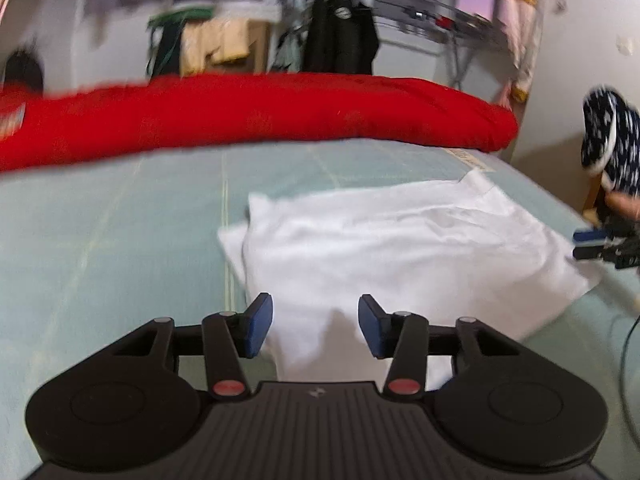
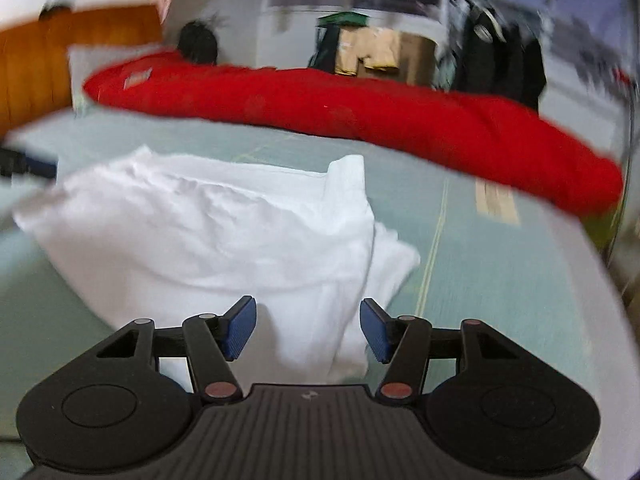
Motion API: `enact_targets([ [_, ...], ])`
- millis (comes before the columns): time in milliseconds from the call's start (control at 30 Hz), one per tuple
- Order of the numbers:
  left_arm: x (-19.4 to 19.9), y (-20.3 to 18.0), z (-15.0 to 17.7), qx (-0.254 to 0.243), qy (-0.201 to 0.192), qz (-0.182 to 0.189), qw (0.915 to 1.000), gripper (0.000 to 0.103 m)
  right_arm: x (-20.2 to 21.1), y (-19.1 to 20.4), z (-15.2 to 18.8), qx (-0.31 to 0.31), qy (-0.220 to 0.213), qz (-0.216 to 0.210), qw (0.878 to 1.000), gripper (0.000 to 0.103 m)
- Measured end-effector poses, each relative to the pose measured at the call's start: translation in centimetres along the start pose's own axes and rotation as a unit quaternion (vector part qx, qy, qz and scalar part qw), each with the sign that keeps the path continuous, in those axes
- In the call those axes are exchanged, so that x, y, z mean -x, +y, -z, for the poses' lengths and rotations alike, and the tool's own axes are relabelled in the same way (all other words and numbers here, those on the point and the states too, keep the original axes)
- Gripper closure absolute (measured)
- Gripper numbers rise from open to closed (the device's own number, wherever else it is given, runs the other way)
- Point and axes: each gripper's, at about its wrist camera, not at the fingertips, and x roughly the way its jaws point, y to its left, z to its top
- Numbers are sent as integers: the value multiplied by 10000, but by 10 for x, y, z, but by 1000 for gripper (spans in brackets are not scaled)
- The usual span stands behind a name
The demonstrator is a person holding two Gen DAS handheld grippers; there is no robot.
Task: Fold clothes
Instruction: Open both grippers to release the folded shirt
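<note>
A white garment (image 1: 400, 248) (image 2: 208, 232) lies partly folded and crumpled on the pale green bed sheet (image 1: 100, 240). My left gripper (image 1: 316, 312) hovers over its near edge, blue pads apart, with white cloth below and nothing pinched. My right gripper (image 2: 308, 312) stands open the same way over the opposite near corner of the garment. In the left wrist view the right gripper (image 1: 580, 245) shows at the far right by the garment's edge, under a dark patterned sleeve (image 1: 612, 136). The left gripper (image 2: 24, 166) is a dark blur at the left edge of the right wrist view.
A long red quilt (image 1: 280, 112) (image 2: 360, 120) lies rolled across the far side of the bed. Behind it stand a drying rack (image 1: 420, 20) with hanging clothes and a wall. A wooden headboard (image 2: 60, 52) is at the left in the right wrist view.
</note>
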Motion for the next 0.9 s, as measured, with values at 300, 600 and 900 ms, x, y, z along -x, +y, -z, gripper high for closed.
enact_targets([
  [300, -6, 43, 13, 1560, 134, 706, 9851, 55, 1, -31, 20, -1502, 4, -1263, 9806, 36],
  [600, -37, 72, 11, 2511, 644, 1596, 9525, 47, -14, -60, 27, -2741, 21, -2188, 9365, 18],
  [900, -57, 63, 15, 2433, 1171, 1936, 9432, 42, -25, -72, 30, -3318, 60, -2543, 9084, 11],
])
